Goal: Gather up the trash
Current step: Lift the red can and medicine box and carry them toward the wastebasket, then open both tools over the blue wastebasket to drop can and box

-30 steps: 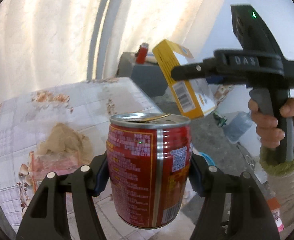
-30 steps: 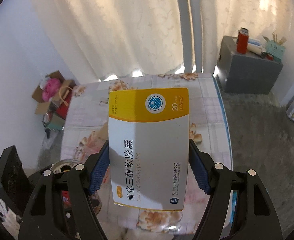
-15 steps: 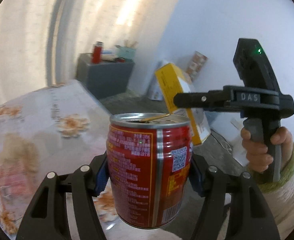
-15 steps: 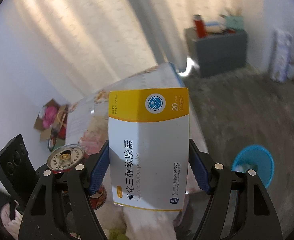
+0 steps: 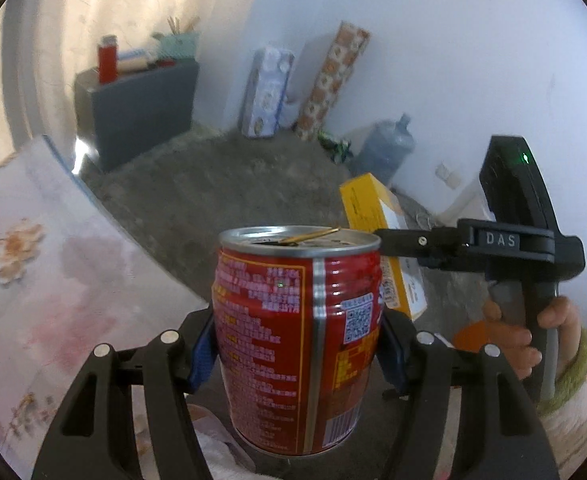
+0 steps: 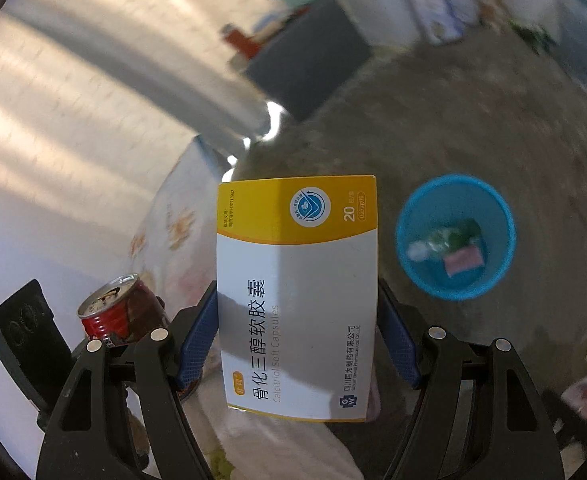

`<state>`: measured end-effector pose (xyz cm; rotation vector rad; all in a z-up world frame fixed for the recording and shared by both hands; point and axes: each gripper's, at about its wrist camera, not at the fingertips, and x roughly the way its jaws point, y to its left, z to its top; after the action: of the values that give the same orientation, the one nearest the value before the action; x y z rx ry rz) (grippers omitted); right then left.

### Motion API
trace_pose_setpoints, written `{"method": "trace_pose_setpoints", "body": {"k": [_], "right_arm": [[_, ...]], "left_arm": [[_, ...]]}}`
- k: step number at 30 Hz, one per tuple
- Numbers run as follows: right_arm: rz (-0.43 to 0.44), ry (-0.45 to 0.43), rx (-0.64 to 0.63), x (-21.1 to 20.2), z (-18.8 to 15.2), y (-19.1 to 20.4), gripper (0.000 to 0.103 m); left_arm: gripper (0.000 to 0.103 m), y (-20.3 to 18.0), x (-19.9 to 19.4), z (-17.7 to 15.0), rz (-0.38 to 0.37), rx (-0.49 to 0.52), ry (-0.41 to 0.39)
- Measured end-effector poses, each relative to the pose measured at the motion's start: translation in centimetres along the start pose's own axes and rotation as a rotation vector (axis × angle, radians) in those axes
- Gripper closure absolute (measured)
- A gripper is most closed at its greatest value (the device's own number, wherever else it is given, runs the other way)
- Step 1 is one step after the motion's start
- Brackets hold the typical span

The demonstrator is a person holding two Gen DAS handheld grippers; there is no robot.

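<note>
My left gripper [image 5: 297, 348] is shut on a red drink can [image 5: 297, 320] with an open silver top, held upright off the table's edge. In the right wrist view that same can [image 6: 119, 310] shows at lower left. My right gripper [image 6: 297, 332] is shut on a white and yellow medicine box [image 6: 297, 292], its blue pads pressing both long sides. From the left wrist view the box [image 5: 377, 220] and the right gripper's black handle sit to the right, held by a hand [image 5: 513, 336]. A blue trash bin [image 6: 455, 236] stands on the floor right of the box, with some scraps inside.
The flowered tablecloth's table edge [image 5: 33, 248] lies at left. On the grey floor stand a dark cabinet [image 5: 141, 100], leaning boxes [image 5: 269, 92] and a water jug [image 5: 385, 148] along the white wall. An orange object [image 5: 469, 336] peeks out behind the right gripper.
Both grippers have swung right, away from the table and out over the floor, still holding the can and the box. The blue bin has come further into the right wrist view.
</note>
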<state>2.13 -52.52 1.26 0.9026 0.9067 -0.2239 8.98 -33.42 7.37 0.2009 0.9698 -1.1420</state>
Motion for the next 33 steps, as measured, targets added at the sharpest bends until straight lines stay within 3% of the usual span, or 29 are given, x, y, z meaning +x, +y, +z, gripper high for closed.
{"method": "trace_pose_setpoints", "body": {"k": [10, 20, 25, 29, 31, 33], "right_arm": [[0.019, 0.038, 0.315, 4.1, 0.0, -13.7, 0.033], [-0.032, 0.140, 0.454, 10.9, 1.3, -21.1, 0.033], [-0.072, 0.190, 0.465, 14.1, 2.1, -22.8, 0.033], [-0.100, 0.244, 0.434, 16.9, 3.0, -23.4, 0.032], [-0.126, 0.258, 0.435, 17.3, 3.0, -23.9, 0.031], [-0.144, 0.272, 0.438, 18.2, 3.1, -24.6, 0.028]], "left_arm": [[0.039, -4.3, 14.8, 0.8, 0.035, -0.015, 0.227], [0.039, -3.0, 27.3, -0.8, 0.073, -0.131, 0.447], [0.039, -1.4, 31.1, -1.9, 0.096, -0.194, 0.518], [0.038, 0.5, 33.4, -1.5, 0.105, -0.245, 0.527], [0.027, 1.5, 34.4, -1.2, 0.115, -0.281, 0.509], [0.023, 1.8, 34.5, -0.7, 0.105, -0.311, 0.472]]}}
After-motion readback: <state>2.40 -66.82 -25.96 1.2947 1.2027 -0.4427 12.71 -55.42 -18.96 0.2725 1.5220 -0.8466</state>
